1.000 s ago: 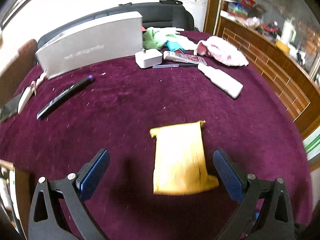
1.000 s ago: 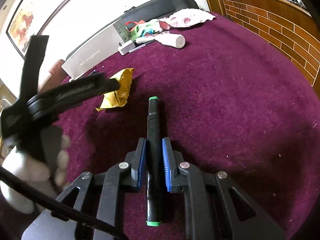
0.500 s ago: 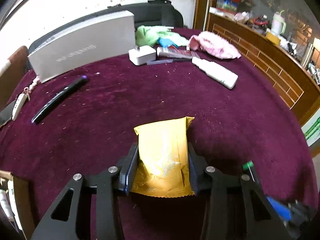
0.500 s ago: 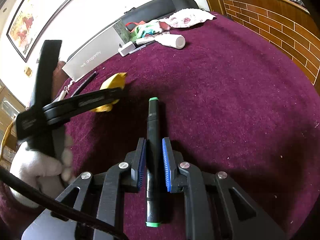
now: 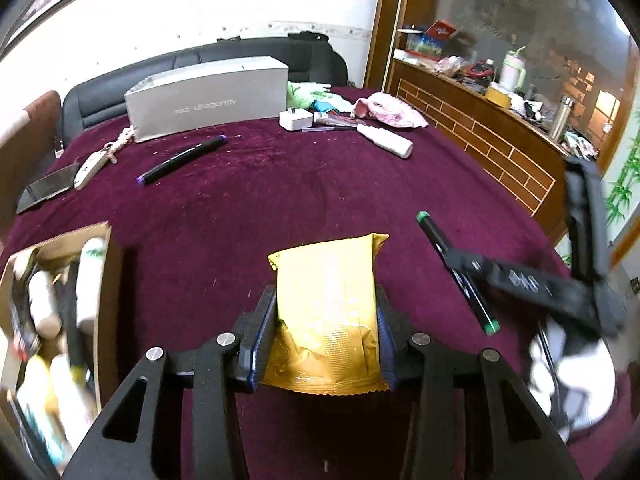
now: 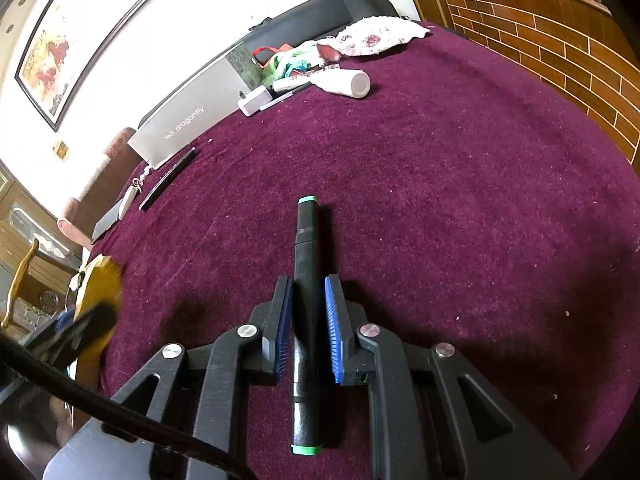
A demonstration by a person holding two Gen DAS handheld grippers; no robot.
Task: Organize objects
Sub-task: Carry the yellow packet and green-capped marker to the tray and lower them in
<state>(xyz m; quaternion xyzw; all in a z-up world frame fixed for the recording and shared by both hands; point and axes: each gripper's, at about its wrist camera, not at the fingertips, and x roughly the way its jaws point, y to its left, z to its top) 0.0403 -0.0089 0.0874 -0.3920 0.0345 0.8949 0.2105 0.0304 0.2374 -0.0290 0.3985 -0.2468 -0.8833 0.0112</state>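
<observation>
My left gripper (image 5: 324, 300) is shut on a yellow snack packet (image 5: 326, 276), pads pressed on both its sides, holding it just above the dark red tablecloth (image 5: 280, 200). An open cardboard box (image 5: 106, 268) holding several bottles and tubes stands to its left. In the right wrist view the packet (image 6: 100, 280) and the left gripper (image 6: 80, 324) blur at the left edge. My right gripper (image 6: 308, 284) is shut on a black marker with green ends (image 6: 306, 232), low over the cloth. From the left wrist view, this marker (image 5: 430, 232) shows to the right.
At the back stand a grey carton (image 5: 208, 96), a white charger (image 5: 295, 119), a white bottle (image 5: 384, 141) and a pink cloth (image 5: 390, 108). A purple-tipped black marker (image 5: 182, 158), a key fob (image 5: 92, 162) and a phone (image 5: 46, 192) lie far left. A wooden counter (image 5: 500, 148) borders the right.
The left gripper closed on the yellow packet, then carried it left away from the right gripper; the cardboard box came into view. The right gripper kept still with its marker.
</observation>
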